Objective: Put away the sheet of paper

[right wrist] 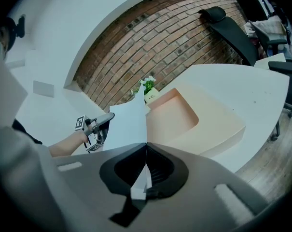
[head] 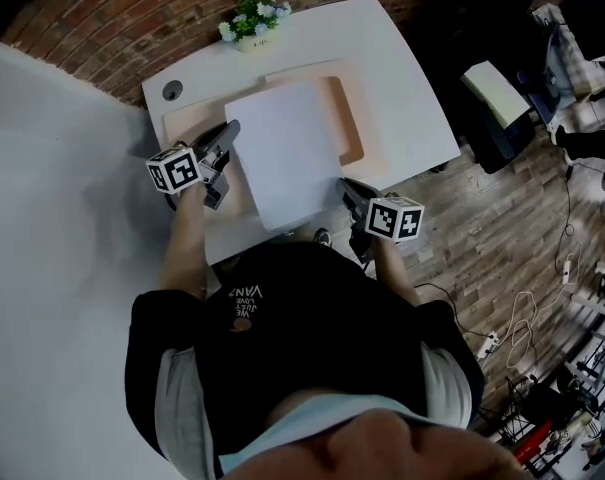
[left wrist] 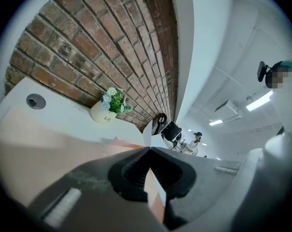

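Observation:
A white sheet of paper [head: 287, 153] hangs flat over a shallow peach tray [head: 350, 118] on the white table [head: 402, 88]. My left gripper [head: 230, 130] is shut on the sheet's left edge. My right gripper [head: 344, 184] is shut on its near right corner. In the left gripper view the jaws [left wrist: 148, 149] are closed, with a thin sliver of paper [left wrist: 152, 182] between them and the tray [left wrist: 39, 149] below. In the right gripper view the closed jaws [right wrist: 146, 144] pinch the paper [right wrist: 129, 124], which rises towards the left gripper [right wrist: 100, 124]; the tray [right wrist: 179, 112] lies just beyond.
A small pot of flowers [head: 254, 18] stands at the table's far edge against the brick wall [head: 102, 18], and a round cable hole [head: 172, 90] is at the far left corner. To the right, on the wooden floor, are a black chair [right wrist: 223, 23], boxes [head: 497, 93] and cables.

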A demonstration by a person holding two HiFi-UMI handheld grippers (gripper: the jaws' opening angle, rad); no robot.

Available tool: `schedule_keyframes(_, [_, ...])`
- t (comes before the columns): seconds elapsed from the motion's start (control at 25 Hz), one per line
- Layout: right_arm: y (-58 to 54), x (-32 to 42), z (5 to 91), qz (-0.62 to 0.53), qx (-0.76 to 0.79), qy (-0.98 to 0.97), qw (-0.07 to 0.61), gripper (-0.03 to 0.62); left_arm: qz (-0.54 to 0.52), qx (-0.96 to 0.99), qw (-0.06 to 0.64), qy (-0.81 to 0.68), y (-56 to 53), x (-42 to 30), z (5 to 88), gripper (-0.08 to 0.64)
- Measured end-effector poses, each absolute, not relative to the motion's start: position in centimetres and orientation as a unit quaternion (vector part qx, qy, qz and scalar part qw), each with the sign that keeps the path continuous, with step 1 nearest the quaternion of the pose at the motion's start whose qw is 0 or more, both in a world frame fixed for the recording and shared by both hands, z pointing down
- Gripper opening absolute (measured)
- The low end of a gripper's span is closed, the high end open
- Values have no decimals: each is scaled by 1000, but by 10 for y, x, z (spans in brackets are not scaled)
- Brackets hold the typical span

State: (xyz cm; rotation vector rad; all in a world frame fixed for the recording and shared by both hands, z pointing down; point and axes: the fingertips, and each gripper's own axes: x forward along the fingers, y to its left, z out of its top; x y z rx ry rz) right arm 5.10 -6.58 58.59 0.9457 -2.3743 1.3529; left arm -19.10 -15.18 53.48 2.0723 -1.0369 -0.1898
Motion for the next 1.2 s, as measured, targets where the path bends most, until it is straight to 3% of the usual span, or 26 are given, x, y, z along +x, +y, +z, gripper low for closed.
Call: schedule_keyframes(1.2, [-101, 32, 606, 472, 369, -786, 153, 2, -43, 809, 430, -398, -202, -205, 584, 0])
